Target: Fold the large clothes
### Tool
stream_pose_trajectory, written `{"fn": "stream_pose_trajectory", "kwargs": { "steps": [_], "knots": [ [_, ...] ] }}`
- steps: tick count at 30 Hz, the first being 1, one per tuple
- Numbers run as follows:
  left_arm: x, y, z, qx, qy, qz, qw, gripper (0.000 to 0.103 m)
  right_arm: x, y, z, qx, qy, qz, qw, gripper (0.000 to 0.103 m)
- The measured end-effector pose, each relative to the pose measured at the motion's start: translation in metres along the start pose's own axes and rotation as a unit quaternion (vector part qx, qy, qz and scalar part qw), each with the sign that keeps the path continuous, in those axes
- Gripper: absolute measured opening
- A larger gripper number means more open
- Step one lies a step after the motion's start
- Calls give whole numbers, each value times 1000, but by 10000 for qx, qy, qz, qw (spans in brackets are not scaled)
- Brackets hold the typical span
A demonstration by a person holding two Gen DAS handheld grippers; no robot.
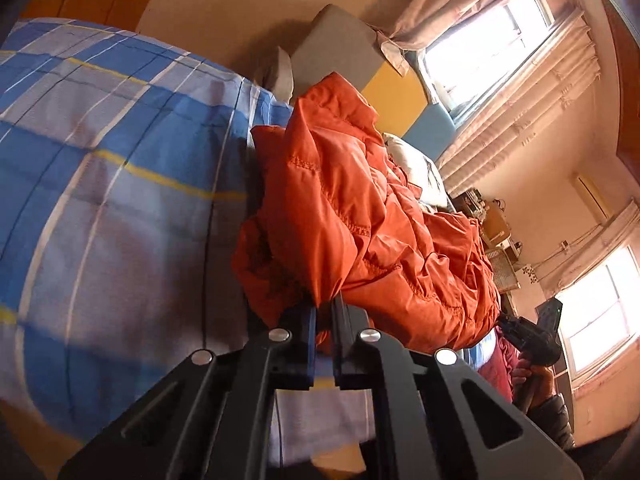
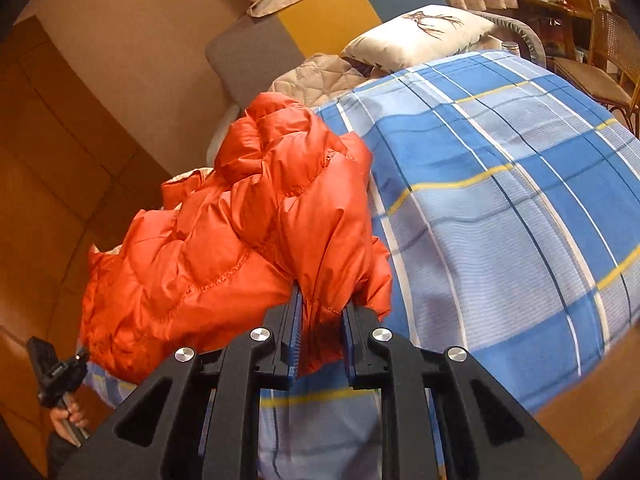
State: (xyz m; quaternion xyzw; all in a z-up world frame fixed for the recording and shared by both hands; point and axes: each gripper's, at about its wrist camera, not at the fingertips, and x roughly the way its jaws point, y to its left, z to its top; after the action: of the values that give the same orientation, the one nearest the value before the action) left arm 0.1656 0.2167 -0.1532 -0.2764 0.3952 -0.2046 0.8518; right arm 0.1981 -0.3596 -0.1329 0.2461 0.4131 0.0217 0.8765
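Left wrist view: we have the left gripper (image 1: 324, 312) pinched on the orange jacket (image 1: 360, 216) atop the bed (image 1: 120, 160); right gripper (image 2: 322, 312) clamps another fold. Next we should spread it flat.

Jacket (image 2: 248, 216) on bed (image 2: 500, 208), before pillow (image 2: 416, 36)

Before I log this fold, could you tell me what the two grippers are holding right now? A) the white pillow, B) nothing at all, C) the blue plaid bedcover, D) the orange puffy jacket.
D: both the left gripper and the right gripper have orange puffy jacket fabric pinched between their fingers.
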Motion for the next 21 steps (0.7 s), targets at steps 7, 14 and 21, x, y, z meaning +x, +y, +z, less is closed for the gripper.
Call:
{"fn": "stream_pose_trajectory", "kwargs": {
  "steps": [7, 14, 21],
  "knots": [
    [-34, -13, -47, 265, 91, 407, 9988, 17, -25, -14, -45, 11, 206, -77, 9998, 17],
    [-45, -35, -28, 899, -275, 1183, 9885, 64, -25, -11, -47, -195, 158, -431, 9988, 38],
    [-36, -45, -1, 1192, -470, 1542, 9797, 67, -32, -1, -28, -452, -185, -742, 9960, 53]
  ]
}}
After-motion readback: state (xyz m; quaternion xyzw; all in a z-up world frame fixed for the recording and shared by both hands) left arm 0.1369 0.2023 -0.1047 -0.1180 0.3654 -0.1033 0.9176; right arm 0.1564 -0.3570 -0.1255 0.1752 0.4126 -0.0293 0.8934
